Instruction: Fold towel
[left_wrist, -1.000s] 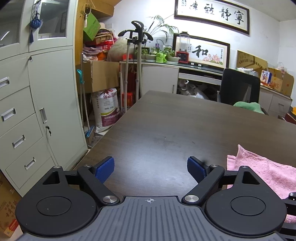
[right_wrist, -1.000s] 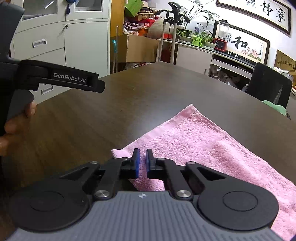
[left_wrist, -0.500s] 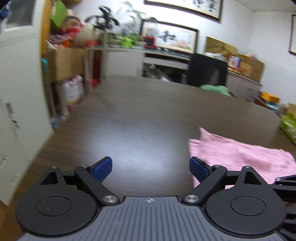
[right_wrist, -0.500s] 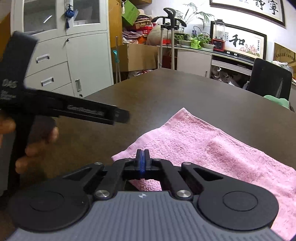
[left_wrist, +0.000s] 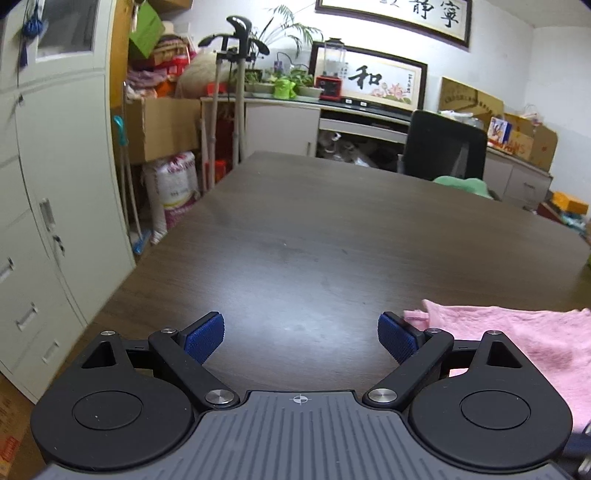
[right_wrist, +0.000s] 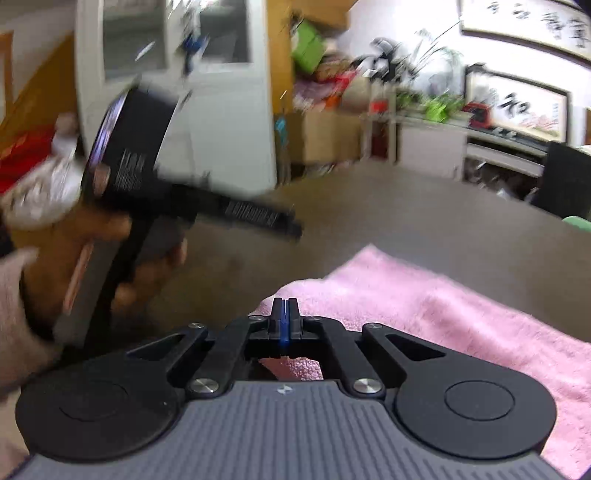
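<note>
The right gripper (right_wrist: 283, 314) had its jaws shut, maybe pinching the near corner of the pink towel (right_wrist: 443, 306). The left gripper (left_wrist: 301, 338) hung open beside it. The towel lay flat on the table (left_wrist: 314, 229), soft, light and floppy; corners looked best to hold.

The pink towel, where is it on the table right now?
The towel lies flat on the dark table, filling the lower right of the right wrist view under the right tongs, and sits just right of the open left tongs.
</note>
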